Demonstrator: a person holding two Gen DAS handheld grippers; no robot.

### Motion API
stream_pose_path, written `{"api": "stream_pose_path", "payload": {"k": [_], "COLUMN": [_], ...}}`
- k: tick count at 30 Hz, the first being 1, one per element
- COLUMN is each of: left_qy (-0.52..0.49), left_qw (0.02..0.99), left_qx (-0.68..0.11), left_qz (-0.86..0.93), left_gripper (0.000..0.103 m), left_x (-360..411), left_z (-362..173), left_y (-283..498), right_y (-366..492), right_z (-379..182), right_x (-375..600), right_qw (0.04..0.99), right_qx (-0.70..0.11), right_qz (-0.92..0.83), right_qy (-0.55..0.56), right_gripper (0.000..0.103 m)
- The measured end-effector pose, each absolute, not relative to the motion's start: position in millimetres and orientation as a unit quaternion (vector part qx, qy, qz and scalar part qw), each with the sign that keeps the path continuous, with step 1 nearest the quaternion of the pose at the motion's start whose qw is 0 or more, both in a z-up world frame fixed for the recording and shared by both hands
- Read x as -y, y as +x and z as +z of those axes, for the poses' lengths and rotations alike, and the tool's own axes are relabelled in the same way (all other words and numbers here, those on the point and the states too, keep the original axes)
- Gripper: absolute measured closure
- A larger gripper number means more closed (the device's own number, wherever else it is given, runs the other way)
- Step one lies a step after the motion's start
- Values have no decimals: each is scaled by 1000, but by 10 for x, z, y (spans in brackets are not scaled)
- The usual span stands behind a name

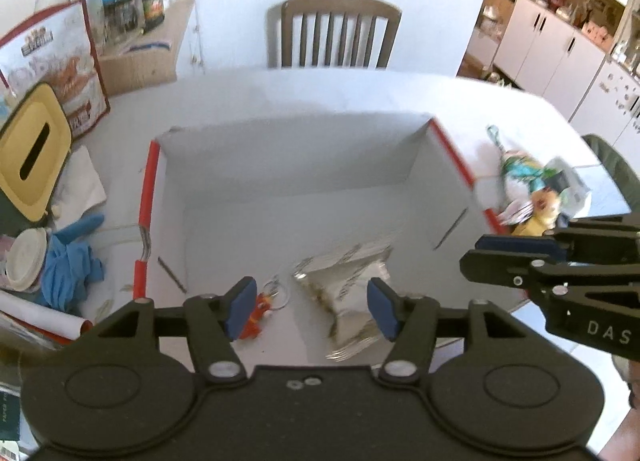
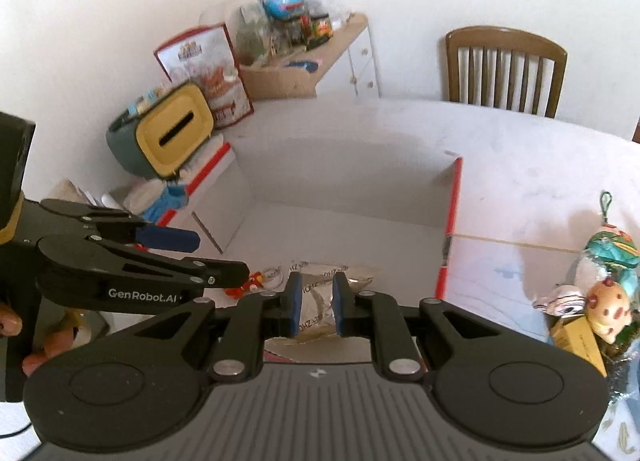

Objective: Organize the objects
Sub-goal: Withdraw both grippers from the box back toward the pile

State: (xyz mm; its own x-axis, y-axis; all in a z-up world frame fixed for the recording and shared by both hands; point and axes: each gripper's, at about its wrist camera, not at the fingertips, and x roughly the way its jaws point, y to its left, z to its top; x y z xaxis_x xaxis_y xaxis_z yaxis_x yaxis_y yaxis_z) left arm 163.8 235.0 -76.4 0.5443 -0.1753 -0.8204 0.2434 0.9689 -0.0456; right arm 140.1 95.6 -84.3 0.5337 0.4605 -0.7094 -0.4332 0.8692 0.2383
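Note:
A white cardboard box with red edges (image 1: 146,197) (image 2: 450,221) stands open on the table. On its floor lie a silver foil packet (image 1: 348,277) (image 2: 316,297) and a small red keyring toy (image 1: 256,313) (image 2: 250,281). My left gripper (image 1: 312,309) (image 2: 218,257) hangs open over the box's near side, straddling both with nothing between its fingers. My right gripper (image 2: 317,305) (image 1: 486,257) hovers at the box's right wall, jaws a narrow gap apart and holding nothing. A heap of plush toys (image 1: 536,197) (image 2: 608,265) lies on the table right of the box.
Left of the box are a yellow-lidded tissue holder (image 1: 32,149) (image 2: 176,129), a blue glove (image 1: 68,265), a white lid and a red-and-white bag (image 1: 60,61). A wooden chair (image 1: 340,33) (image 2: 504,69) stands behind the white table (image 1: 320,93). A cluttered side cabinet stands at the back left.

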Motion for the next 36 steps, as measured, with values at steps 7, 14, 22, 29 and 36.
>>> {"api": "stream_pose_path", "payload": {"k": [7,14,22,29,36], "left_qy": [30,31,28,34,35], "left_qw": [894,906,912,918,917], "left_qx": [-428,-403,-385,-368,-365], "left_qz": [-127,-127,-138,-145,-155], "left_gripper": [39,36,26,20,14], "left_x": [-2098,-1769,-1368,-992,-637], "left_z": [-523,-406,-337,-306,-341], "left_y": [1431,1266,1120,1055,1070], "right_y": [1194,1054,927,878,915], "right_z": [-638,-526,-460,-485,-522], "right_x": [-609,-231,228,720,1167], "right_qw": [887,892,902,906,909], "right_qx": [-381,-366,-350,-348,-348], "right_qz": [259,261,250,238,224], "right_qy": [27,40,36,43,49], "right_gripper": [87,74,47,41,34]}}
